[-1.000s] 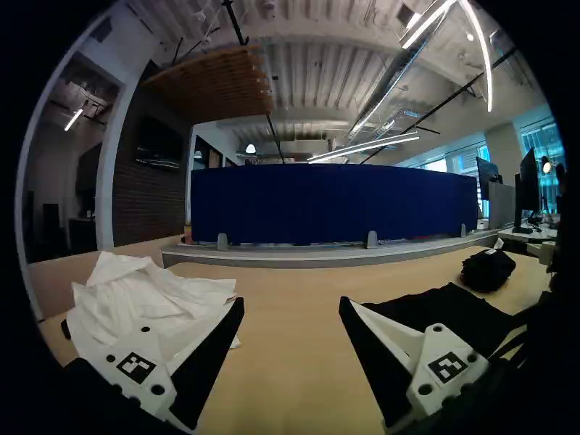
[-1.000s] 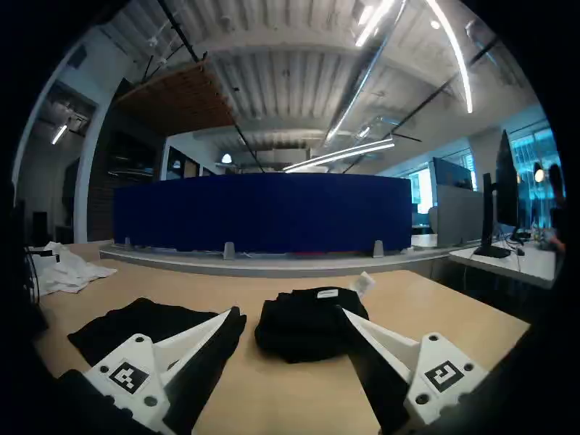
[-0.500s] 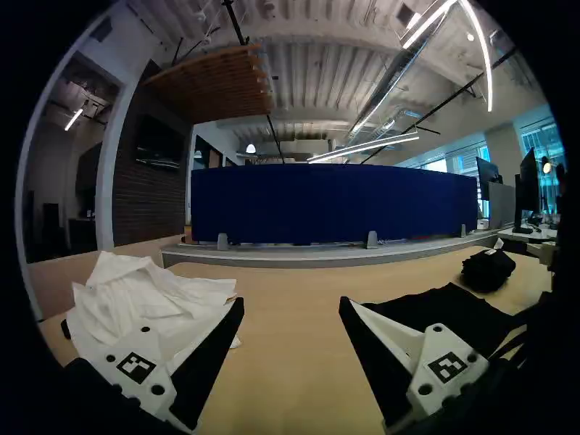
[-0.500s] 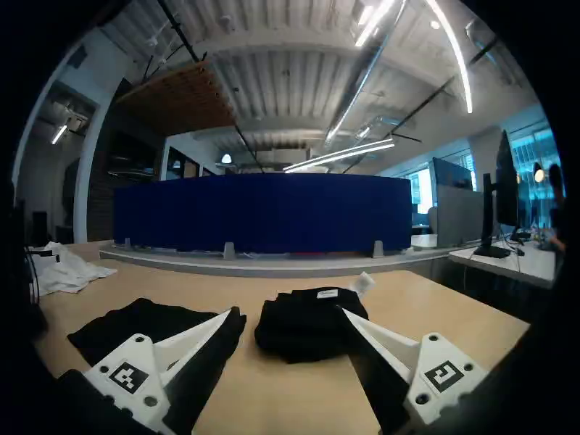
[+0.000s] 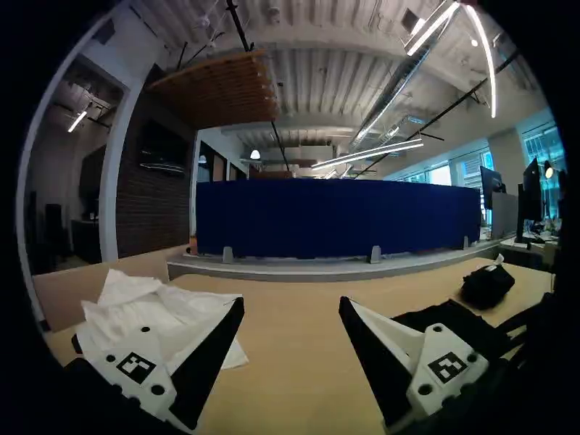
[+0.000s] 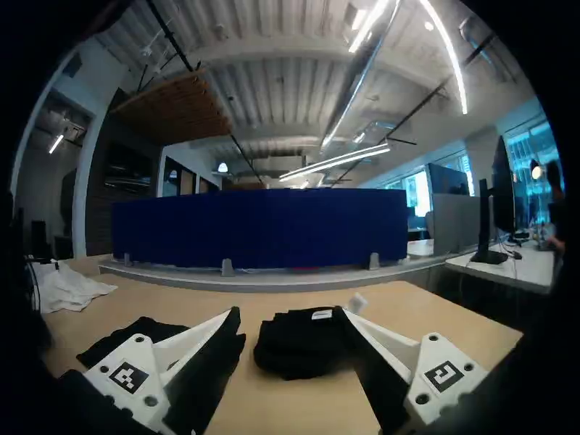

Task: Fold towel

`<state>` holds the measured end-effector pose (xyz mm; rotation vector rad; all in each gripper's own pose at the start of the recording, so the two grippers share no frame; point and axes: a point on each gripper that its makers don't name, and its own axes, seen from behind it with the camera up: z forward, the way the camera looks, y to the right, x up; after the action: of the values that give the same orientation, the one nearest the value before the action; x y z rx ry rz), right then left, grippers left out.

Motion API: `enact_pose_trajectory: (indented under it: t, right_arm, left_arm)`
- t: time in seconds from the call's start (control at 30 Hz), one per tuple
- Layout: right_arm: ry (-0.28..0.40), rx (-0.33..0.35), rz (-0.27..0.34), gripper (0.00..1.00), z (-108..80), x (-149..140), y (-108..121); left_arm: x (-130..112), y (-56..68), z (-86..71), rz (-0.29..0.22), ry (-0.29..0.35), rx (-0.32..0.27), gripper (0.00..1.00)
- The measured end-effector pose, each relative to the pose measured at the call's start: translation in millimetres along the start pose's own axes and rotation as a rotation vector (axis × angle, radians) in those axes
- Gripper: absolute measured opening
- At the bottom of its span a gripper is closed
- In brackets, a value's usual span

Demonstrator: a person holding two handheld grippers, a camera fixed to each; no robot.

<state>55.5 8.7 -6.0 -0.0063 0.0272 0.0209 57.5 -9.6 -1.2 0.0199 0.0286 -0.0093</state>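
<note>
— Black cloth, where does it lie?
— In two places. A black towel (image 6: pixel 109 344) lies flat on the pale wooden desk (image 6: pixel 304 402), partly hidden behind the left finger of the right tongs (image 6: pixel 290 312). A folded black bundle (image 6: pixel 301 341) sits just beside it. It is seen between those two fingers, and its right edge is hidden behind the right one.
— And the tongs themselves?
— The right tongs gape wide and hold nothing. The left tongs (image 5: pixel 290 301) are spread just as wide and empty, low over the desk.
— Anything white?
— A crumpled white towel (image 5: pixel 148 308) lies at the left finger of the left tongs. Whether the finger touches it I cannot tell. In the right gripper view it lies far to the left, well apart from the black things.
— And behind?
— A blue partition (image 5: pixel 333 217) stands along the desk's far edge. A monitor (image 6: pixel 496 206) stands on another desk to the right.
</note>
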Motion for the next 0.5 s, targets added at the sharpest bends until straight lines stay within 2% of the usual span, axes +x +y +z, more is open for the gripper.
enact_pose_trajectory:
  t: [0.17,0.27,0.5]
  right_arm:
    - [-0.014,0.013,0.003,1.00,-4.5,46,-8]
    - [-0.019,0.025,-0.006,1.00,-5.3,72,-15]
    - [-0.034,0.026,-0.017,1.00,-8.0,117,-22]
  left_arm:
    - [53,0.4,2.8,0.012,0.012,0.003,0.97]
    - [82,5.9,0.9,0.015,0.013,-0.009,0.97]
    - [119,10.8,-4.0,0.012,-0.019,-0.019,0.97]
